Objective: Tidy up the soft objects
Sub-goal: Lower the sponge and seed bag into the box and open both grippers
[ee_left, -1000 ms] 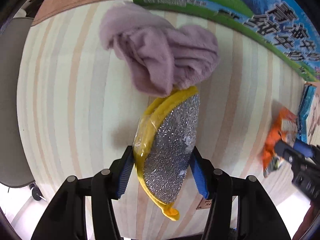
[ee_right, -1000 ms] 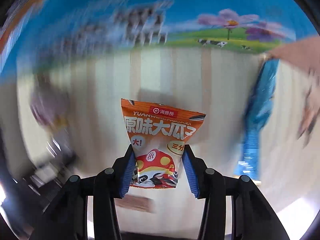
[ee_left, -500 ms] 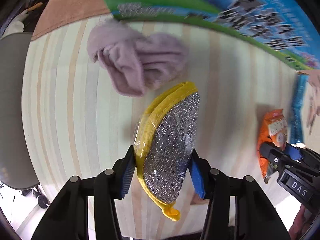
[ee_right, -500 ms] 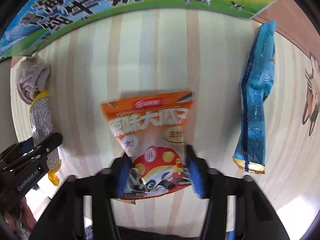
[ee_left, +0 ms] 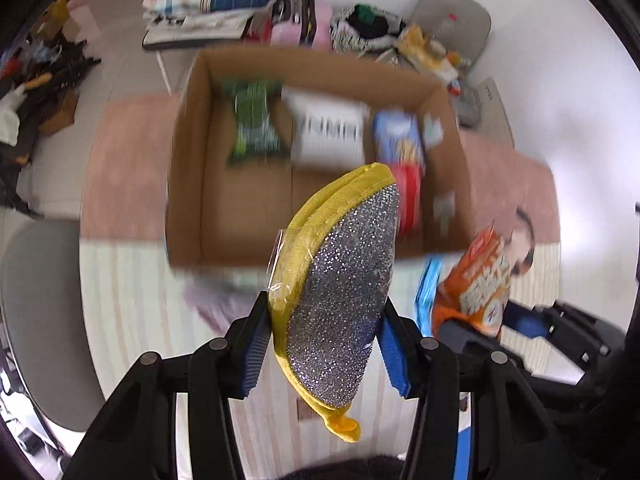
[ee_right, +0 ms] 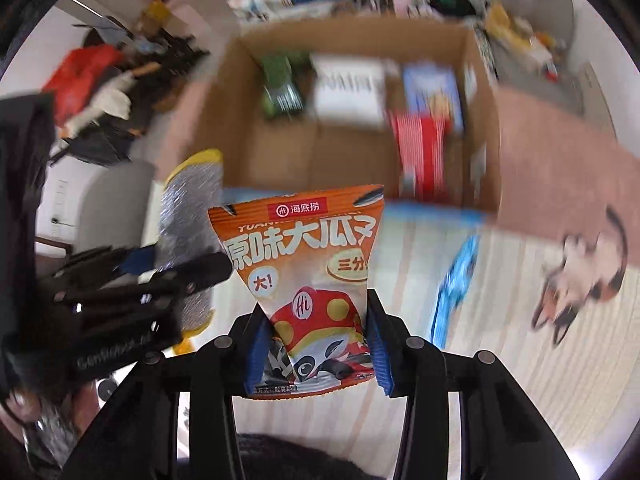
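My left gripper [ee_left: 322,344] is shut on a yellow-rimmed silver scouring pad [ee_left: 340,292] in clear wrap, held in the air in front of an open cardboard box [ee_left: 188,152]. My right gripper [ee_right: 316,348] is shut on an orange snack bag [ee_right: 304,256], also raised toward the box [ee_right: 484,120]. The snack bag also shows in the left wrist view [ee_left: 476,280], and the pad in the right wrist view [ee_right: 188,216]. A purple towel [ee_left: 212,300] and a blue packet [ee_right: 456,284] lie on the striped table below.
The box holds a green packet [ee_left: 252,124], a white box [ee_left: 328,132], a blue pack [ee_left: 400,140] and a red pack [ee_right: 420,140]. Behind it are piled clothes and clutter [ee_left: 320,20]. A grey chair [ee_left: 36,312] stands left of the table.
Both grippers have lifted their loads off the table and tilted up; the open box interior has come into view. The towel and blue packet stay on the table.
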### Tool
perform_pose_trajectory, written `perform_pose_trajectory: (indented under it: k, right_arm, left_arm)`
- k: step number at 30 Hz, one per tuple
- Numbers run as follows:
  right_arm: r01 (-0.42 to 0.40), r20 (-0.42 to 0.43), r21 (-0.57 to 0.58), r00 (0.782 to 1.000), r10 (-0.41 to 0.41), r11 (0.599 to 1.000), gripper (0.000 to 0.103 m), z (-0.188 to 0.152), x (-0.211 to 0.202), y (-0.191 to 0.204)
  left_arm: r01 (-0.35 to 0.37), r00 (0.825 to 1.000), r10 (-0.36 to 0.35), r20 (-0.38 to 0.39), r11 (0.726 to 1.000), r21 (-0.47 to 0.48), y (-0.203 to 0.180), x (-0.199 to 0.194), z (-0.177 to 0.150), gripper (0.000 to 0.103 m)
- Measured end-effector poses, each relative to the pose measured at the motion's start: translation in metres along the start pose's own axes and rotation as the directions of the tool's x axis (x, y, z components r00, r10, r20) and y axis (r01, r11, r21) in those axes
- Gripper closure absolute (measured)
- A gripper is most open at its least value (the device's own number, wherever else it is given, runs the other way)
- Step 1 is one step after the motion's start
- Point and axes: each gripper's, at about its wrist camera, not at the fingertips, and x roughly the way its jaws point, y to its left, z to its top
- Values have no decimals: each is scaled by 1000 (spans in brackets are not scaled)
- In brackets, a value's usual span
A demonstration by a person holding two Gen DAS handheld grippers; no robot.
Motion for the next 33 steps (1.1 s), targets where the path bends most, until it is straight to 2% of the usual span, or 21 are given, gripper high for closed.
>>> perform_pose_trajectory:
  k: [4, 8, 10, 15, 24, 26, 27, 28, 29, 30, 32, 33]
  right_arm:
    - [0, 21, 47, 1000, -1, 999, 58, 55, 5, -2]
    - [-27, -26, 141, 999, 31, 990, 58, 94, 45, -28]
    - [-25, -56, 177, 998, 35, 984, 58, 103, 71, -37]
    - [37, -117, 212, 993, -12, 977, 58, 113, 124, -49]
    - [103, -179, 197, 982, -68, 975, 55, 119, 168, -54]
    - [116, -216, 196, 974, -72, 974, 50, 121, 173, -54]
    - [123, -225, 198, 971, -77, 973, 35, 121, 171, -53]
    - [134, -221, 183, 971, -92, 974, 26, 122, 169, -52]
    - [143, -215, 169, 971, -105, 975, 20, 122, 167, -50]
    - [149, -212, 163, 971, -113, 975, 20, 122, 163, -48]
    - [146, -218, 158, 970, -110, 977, 18, 123, 157, -46]
    - [151, -215, 152, 970, -116, 977, 13, 123, 154, -45]
  left_arm:
    - [14, 998, -17, -68, 999, -40, 9, 18, 60, 56]
    - [17, 979, -38, -202, 994, -106, 20, 69, 106, 56]
    - [12, 967, -43, -252, 992, -122, 21, 91, 114, 56]
    - [6, 931, -59, -359, 989, -146, 22, 140, 116, 56]
    - [19, 887, -86, -453, 988, -152, 21, 174, 114, 54]
    - [6, 890, -58, -453, 993, -114, 17, 170, 114, 52]
    - [-3, 896, -41, -443, 995, -97, 14, 167, 115, 46]
    - [-9, 902, -26, -430, 997, -79, 12, 162, 116, 41]
    - [-9, 911, -23, -413, 997, -75, 7, 156, 115, 32]
    - [-4, 916, -26, -399, 997, -73, 6, 150, 115, 22]
    - [-8, 928, -15, -372, 998, -59, 1, 138, 115, 11]
    - [-14, 934, -5, -357, 999, -51, -1, 131, 114, 8]
